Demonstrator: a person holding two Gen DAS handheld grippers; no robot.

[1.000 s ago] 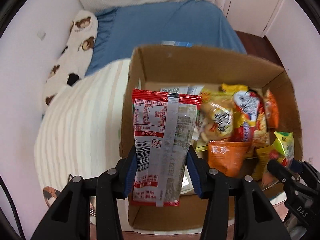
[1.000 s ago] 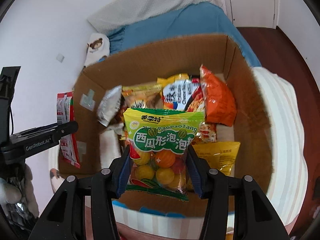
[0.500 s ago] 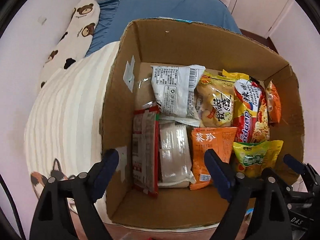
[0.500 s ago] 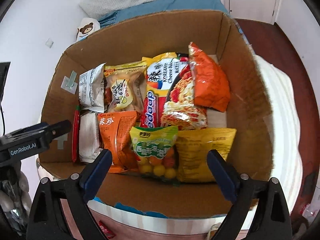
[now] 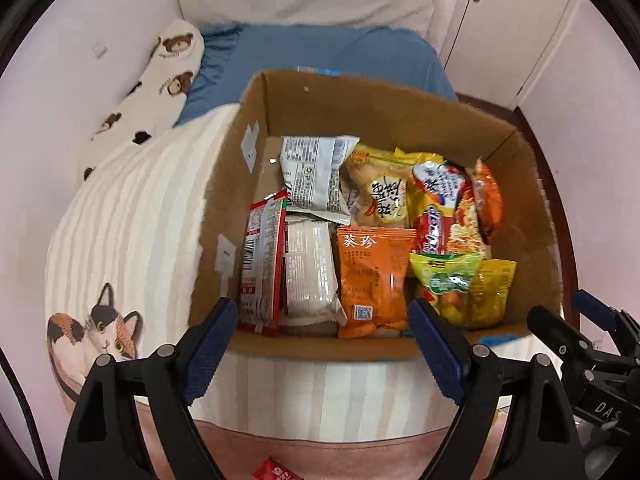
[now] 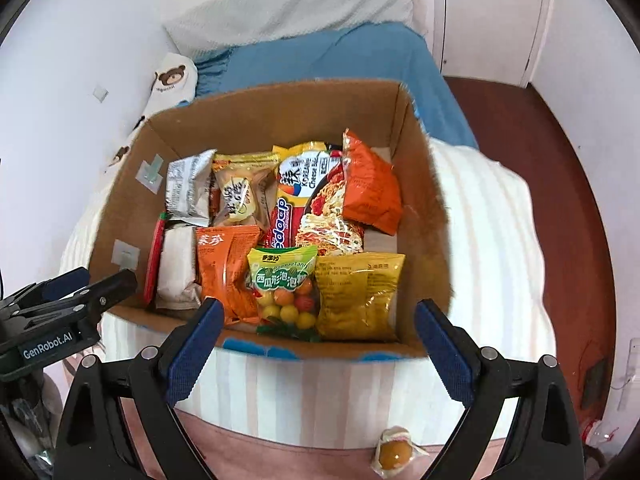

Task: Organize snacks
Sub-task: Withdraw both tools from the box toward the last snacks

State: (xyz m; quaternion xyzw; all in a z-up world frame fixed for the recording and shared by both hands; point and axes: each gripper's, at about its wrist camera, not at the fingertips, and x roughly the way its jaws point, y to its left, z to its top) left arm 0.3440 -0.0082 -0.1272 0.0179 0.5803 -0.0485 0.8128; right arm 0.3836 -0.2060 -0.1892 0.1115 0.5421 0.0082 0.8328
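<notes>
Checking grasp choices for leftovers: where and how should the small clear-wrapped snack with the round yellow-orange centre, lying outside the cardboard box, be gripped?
Grip the small clear-wrapped snack with the round yellow-orange centre across its round middle, coming from above. It lies flat on the pink surface, clear of the cardboard box; the crimped wrapper ends look thin and slippery. The open right gripper is nearest.

Both claws opened, red packet [image 5: 262,264] and candy bag [image 6: 284,284] dropped into box [image 6: 280,120]
</notes>
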